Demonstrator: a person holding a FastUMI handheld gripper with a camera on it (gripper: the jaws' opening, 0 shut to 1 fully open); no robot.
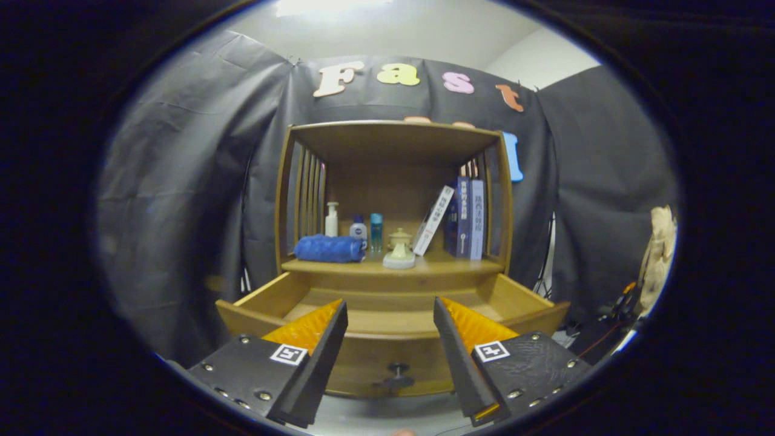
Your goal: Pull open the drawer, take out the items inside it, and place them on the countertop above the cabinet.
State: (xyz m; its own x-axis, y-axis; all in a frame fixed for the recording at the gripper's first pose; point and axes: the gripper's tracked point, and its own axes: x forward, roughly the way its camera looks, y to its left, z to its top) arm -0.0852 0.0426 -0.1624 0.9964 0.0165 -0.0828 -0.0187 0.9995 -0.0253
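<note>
1. In the gripper view, the gripper (390,312) had its 2 fingers wide apart and they held nothing; each finger carried a small square marker.
2. Just ahead of the fingers, the wooden drawer (387,357) of the cabinet (393,142) stood pulled open, and its round knob (398,368) was seen low between the fingers.
3. The visible part of the drawer's inside looked bare wood; the front part was hidden behind the front panel and the fingers, so I could not tell if something lay there.
4. Above the drawer was the countertop (448,264), and several items stood on it.
5. A rolled blue towel (329,248) lay at the left, and behind it stood a white pump bottle (332,219), a small white bottle with blue cap (358,229) and a light blue bottle (376,230).
6. A small cream lidded jar (399,248) stood near the middle, close to the front edge.
7. To the right, a white book (433,221) leaned against upright blue books (466,218).
</note>
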